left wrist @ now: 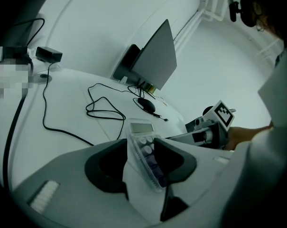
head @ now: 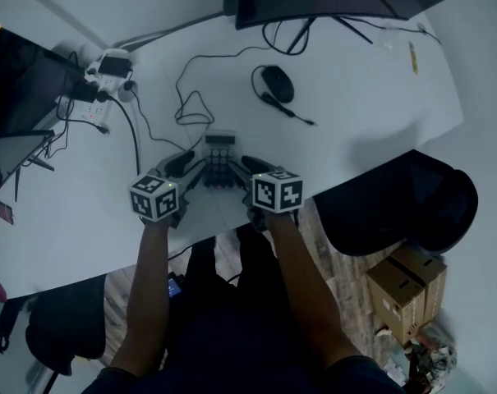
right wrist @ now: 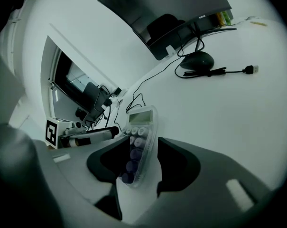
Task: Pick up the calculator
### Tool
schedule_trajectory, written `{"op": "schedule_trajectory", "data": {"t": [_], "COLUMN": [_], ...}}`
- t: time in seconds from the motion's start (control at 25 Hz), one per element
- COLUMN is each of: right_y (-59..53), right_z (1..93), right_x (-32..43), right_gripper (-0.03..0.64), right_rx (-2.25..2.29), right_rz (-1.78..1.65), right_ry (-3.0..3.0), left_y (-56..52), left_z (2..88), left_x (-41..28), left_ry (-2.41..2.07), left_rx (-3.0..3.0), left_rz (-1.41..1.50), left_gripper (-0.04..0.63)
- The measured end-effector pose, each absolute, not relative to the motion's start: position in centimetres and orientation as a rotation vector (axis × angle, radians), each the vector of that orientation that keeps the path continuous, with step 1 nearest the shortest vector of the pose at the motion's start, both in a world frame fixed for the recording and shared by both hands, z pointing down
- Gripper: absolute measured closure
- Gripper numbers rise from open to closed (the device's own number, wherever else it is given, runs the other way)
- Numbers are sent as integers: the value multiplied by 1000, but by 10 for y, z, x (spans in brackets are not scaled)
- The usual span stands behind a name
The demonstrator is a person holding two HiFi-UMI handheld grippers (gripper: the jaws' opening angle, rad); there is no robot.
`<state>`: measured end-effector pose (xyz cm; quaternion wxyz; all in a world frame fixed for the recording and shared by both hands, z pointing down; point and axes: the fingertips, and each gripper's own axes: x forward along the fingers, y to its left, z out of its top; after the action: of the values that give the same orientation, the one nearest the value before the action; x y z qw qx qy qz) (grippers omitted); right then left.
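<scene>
Bracketing the calculator (head: 219, 159) from both sides, near the front edge of the white desk (head: 355, 97), display end pointing away from the person. Reaching in with the left gripper (head: 190, 171) at its left edge and the right gripper (head: 243, 171) at its right edge. Holding the left fingers (left wrist: 107, 167) spread wide, with the calculator's edge between them and a visible gap on one side, pinching nothing. Holding the right fingers (right wrist: 181, 163) spread just as wide around the opposite edge, likewise pressing on nothing. Seemingly leaving the calculator resting on the desk, though possibly not quite flat; hard to tell from these views.

Judging the risks from here:
- Closing one pair of fingers ahead of the other, likely shoving the light calculator sideways across the smooth desk and out of the other pair.
- Biting only on the thin, glossy clear rim, probably letting it slip free or tip on lifting.
- Landing a pad on the raised keys instead of the casing, giving an uneven hold.
- Raising the two hands unevenly, twisting it loose.
- Dragging toward the black cable (left wrist: 105, 117) lying just beyond, risking a snag.
</scene>
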<state>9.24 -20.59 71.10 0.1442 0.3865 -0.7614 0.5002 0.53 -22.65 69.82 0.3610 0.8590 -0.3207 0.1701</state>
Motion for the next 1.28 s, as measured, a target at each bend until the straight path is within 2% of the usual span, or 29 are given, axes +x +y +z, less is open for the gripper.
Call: {"op": "schedule_trajectory", "data": {"t": [0.4, 0.56, 0.8, 1.28], "right_y": [-207, -208, -206, -204], "right_z": [716, 718, 717, 685], "right_x": [84, 84, 81, 76], "right_gripper": [451, 451, 451, 453], "right_rx": [1075, 1107, 1137, 1202], "right_rz": [1512, 1507, 1489, 1427], "right_ry": [-2186, -2173, -2158, -2210], "left_y": [-221, -221, -217, -221], "left_z": [704, 703, 702, 655], "left_x": [22, 20, 17, 14], "left_ry": [-708, -696, -724, -745], "left_rx": [2174, 2154, 2166, 2257], "left_rz": [461, 438, 467, 431], "left_gripper": [411, 453, 460, 460]}}
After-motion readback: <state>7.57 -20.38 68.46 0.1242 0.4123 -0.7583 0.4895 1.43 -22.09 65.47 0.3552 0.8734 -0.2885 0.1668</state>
